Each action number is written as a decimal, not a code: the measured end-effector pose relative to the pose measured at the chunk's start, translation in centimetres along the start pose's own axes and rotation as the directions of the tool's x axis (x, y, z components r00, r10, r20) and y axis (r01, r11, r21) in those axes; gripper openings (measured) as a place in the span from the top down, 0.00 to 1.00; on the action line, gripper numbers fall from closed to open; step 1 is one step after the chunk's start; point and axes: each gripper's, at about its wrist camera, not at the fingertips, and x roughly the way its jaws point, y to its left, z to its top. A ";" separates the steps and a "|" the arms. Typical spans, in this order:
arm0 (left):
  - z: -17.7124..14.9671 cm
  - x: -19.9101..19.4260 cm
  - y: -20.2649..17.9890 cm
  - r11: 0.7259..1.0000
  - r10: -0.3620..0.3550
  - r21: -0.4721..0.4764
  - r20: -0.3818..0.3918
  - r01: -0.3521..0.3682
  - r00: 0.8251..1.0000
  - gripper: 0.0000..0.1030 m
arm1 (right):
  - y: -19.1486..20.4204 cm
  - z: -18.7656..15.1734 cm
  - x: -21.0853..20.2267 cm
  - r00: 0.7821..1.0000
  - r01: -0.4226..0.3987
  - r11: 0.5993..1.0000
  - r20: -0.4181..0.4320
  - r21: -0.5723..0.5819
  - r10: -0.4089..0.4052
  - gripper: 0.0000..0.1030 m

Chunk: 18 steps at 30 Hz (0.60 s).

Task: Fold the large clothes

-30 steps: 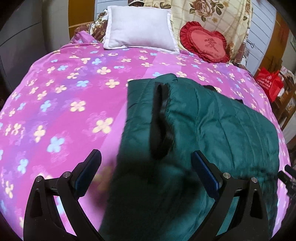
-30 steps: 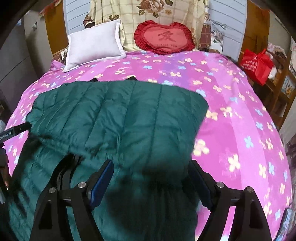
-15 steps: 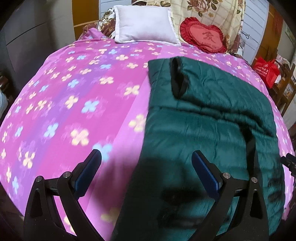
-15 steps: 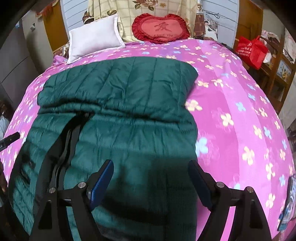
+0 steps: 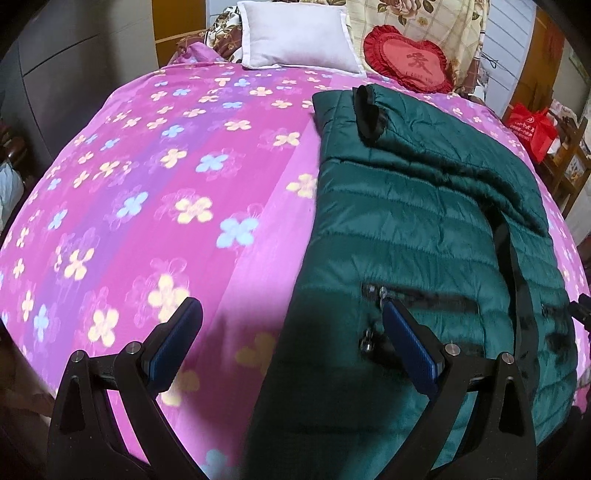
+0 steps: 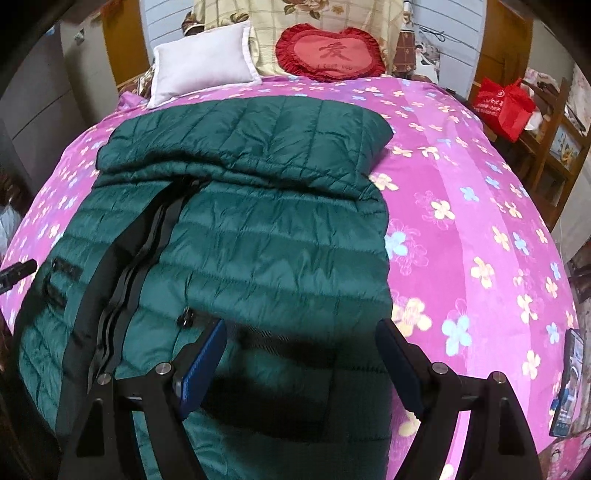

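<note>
A dark green quilted jacket (image 5: pixel 417 229) lies on the pink flowered bedspread (image 5: pixel 147 192), its far part folded over toward me. It also shows in the right wrist view (image 6: pixel 258 229), with its black zipper (image 6: pixel 136 266) running down the left. My left gripper (image 5: pixel 291 332) is open and empty above the jacket's near left edge. My right gripper (image 6: pixel 301 350) is open and empty above the jacket's near right part.
A white pillow (image 5: pixel 299 33) and a red heart cushion (image 5: pixel 406 64) lie at the head of the bed. A red bag (image 6: pixel 502 105) sits on wooden shelves to the right. A grey wardrobe (image 5: pixel 55 74) stands at the left.
Both grippers have pulled back toward the foot of the bed and risen, so more of the jacket's near half shows. The jacket lies still.
</note>
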 end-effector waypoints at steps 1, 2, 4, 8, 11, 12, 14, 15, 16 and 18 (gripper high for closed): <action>-0.3 -0.1 0.1 1.000 -0.002 -0.001 -0.003 0.002 1.000 0.05 | 0.1 -0.2 -0.1 1.000 -0.002 1.000 -0.002 -0.003 0.002 0.22; -0.5 -0.2 0.2 1.000 -0.004 -0.002 -0.007 0.004 1.000 0.05 | 0.2 -0.5 -0.2 1.000 -0.002 1.000 -0.004 -0.008 0.002 0.22; -1.1 -0.4 0.4 1.000 -0.007 -0.005 -0.016 0.007 1.000 0.05 | 0.4 -0.9 -0.3 1.000 -0.001 1.000 -0.009 -0.018 0.001 0.22; -2.2 -0.5 0.6 1.000 -0.008 -0.005 -0.033 0.008 0.999 0.05 | 0.6 -1.8 -0.8 1.000 0.001 1.000 -0.017 -0.031 -0.001 0.22; -2.8 -0.7 0.6 1.000 -0.009 -0.003 -0.040 0.009 0.999 0.05 | 0.5 -2.4 -1.0 1.000 0.003 0.999 -0.024 -0.035 -0.004 0.22; -3.0 -0.7 0.7 1.000 -0.009 -0.003 -0.042 0.009 0.999 0.05 | 0.5 -2.7 -1.1 1.000 0.004 0.999 -0.026 -0.035 -0.005 0.22; -3.3 -0.7 0.8 1.000 -0.009 -0.003 -0.047 0.009 0.999 0.05 | 0.4 -3.0 -1.1 0.999 0.005 0.999 -0.031 -0.037 -0.007 0.22; -3.6 -0.7 0.8 1.000 -0.009 -0.005 -0.052 0.009 0.999 0.05 | 0.4 -3.2 -1.1 0.999 0.007 0.999 -0.035 -0.039 -0.008 0.22; -3.7 -0.6 0.9 1.000 -0.009 -0.005 -0.055 0.008 0.998 0.05 | 0.4 -3.3 -1.1 0.999 0.008 0.999 -0.038 -0.041 -0.010 0.22; -4.1 -0.5 1.1 1.000 -0.010 -0.009 -0.064 0.010 0.998 0.05 | 0.3 -3.7 -1.1 0.999 0.010 0.999 -0.044 -0.044 -0.011 0.22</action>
